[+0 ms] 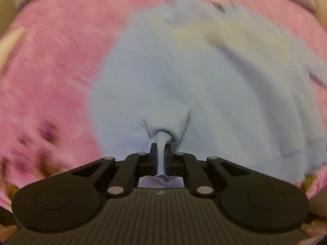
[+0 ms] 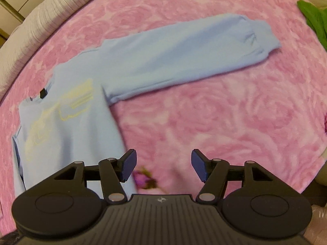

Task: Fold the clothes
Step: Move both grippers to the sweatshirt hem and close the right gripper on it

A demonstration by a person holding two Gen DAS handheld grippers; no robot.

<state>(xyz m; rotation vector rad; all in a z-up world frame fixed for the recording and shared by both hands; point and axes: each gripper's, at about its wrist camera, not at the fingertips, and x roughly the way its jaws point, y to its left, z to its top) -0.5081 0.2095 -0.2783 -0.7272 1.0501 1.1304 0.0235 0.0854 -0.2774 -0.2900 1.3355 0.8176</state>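
Sweatshirt (image 2: 67,122) is lying on pink blanket (image 2: 224,122) w/ left gripper (image 1: 161,151) fingers pinching its fabric, right gripper (image 2: 163,165) fingers gaping wide, holding nothing.

right gripper (image 2: 163,166): jaws apart, bare pink blanket (image 2: 224,112) ahead, open passage | obstacle left: light blue sweatshirt (image 2: 67,126), sleeve (image 2: 184,55) stretched across farther on | far right edge: green cloth (image 2: 314,18) | left gripper (image 1: 161,153): sweatshirt fills view ahead
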